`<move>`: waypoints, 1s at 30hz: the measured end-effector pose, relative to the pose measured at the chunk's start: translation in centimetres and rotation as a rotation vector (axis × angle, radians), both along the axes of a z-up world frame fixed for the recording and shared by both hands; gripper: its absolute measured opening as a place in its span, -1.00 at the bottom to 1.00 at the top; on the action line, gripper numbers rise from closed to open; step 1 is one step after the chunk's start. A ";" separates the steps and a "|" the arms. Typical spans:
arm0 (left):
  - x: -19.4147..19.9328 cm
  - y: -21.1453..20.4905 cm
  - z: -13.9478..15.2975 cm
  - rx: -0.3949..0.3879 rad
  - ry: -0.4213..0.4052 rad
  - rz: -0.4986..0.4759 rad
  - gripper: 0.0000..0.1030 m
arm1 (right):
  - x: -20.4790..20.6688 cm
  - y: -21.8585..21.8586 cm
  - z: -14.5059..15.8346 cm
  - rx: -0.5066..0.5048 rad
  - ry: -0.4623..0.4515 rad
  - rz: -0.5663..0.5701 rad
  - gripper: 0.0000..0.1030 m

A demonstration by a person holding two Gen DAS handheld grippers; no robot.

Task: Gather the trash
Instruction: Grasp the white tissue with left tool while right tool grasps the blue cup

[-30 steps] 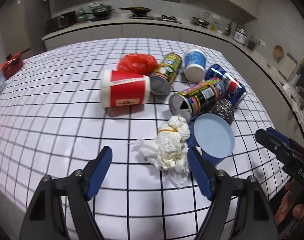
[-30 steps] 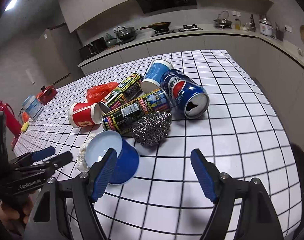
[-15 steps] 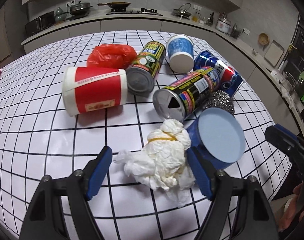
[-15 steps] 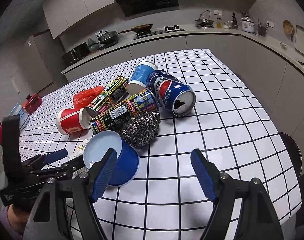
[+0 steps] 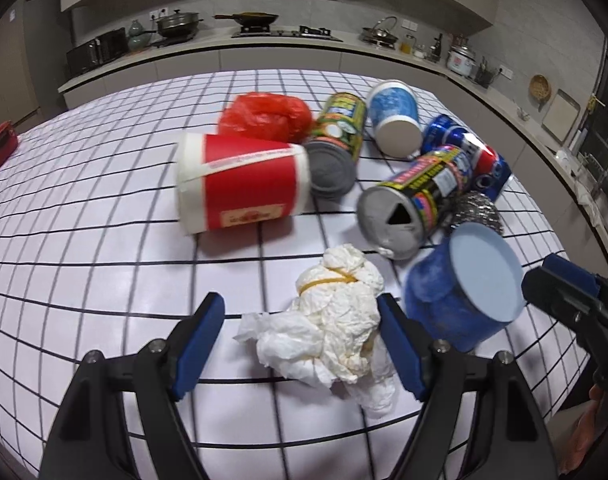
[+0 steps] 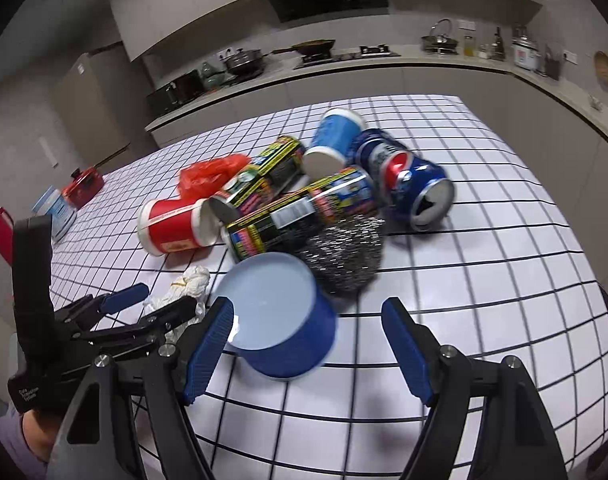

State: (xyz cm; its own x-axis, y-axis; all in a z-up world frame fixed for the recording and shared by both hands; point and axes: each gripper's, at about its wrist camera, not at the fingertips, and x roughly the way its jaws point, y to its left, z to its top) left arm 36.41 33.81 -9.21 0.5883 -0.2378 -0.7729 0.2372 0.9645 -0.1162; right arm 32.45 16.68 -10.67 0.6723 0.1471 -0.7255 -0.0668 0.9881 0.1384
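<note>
A crumpled white tissue wad (image 5: 335, 332) bound with a rubber band lies between the fingers of my left gripper (image 5: 300, 320), which is open; its right pad is close against the wad, the left pad stands apart. My right gripper (image 6: 307, 316) is open around a blue cup (image 6: 280, 316) lying on its side, nearer the left finger. Behind lie a steel scourer (image 6: 347, 252), a black-yellow can (image 5: 415, 200), a Pepsi can (image 6: 403, 176), a red paper cup (image 5: 240, 184), a green can (image 5: 339, 136), a blue-white cup (image 5: 395, 116) and a red plastic bag (image 5: 264, 118).
The trash sits on a white checked table (image 5: 104, 260) whose near edge runs just under both grippers. A red pot (image 6: 82, 186) and a blue-white tub (image 6: 54, 208) stand at the far left. A kitchen counter (image 5: 304, 52) runs behind. A hand (image 6: 36, 436) holds the left gripper.
Both grippers came forward onto the pile. The tissue wad now lies between the left fingers, and the blue cup has come in between the right fingers. No jaw has closed.
</note>
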 end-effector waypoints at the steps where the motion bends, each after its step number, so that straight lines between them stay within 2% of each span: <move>1: 0.0 0.2 0.0 0.005 -0.003 0.007 0.53 | 0.1 0.3 -0.1 -0.001 0.004 0.008 0.52; 17: 0.2 0.0 -0.4 -0.014 0.016 -0.032 0.51 | 1.9 2.4 -2.7 -0.001 0.060 0.037 0.62; 18: 0.2 0.1 -0.4 -0.020 0.015 -0.031 0.48 | 2.0 2.4 -2.7 -0.003 0.061 0.038 0.62; 21: 0.2 -0.1 -0.5 -0.028 0.022 -0.050 0.23 | 2.2 2.6 -3.1 -0.013 0.072 0.040 0.62; 23: 0.3 -0.2 -0.4 -0.036 0.023 -0.064 0.00 | 2.4 2.6 -3.4 -0.008 0.075 0.039 0.62; 30: 0.2 -0.2 -0.1 -0.062 0.017 -0.078 -0.22 | 2.5 2.6 -3.7 -0.006 0.071 0.050 0.59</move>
State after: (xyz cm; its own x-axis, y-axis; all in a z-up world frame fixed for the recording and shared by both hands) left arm 36.63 33.61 -9.34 0.5531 -0.3300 -0.7650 0.3088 0.9340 -0.1796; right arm 34.93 19.32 -14.37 0.6112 0.1743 -0.7721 -0.1062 0.9847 0.1382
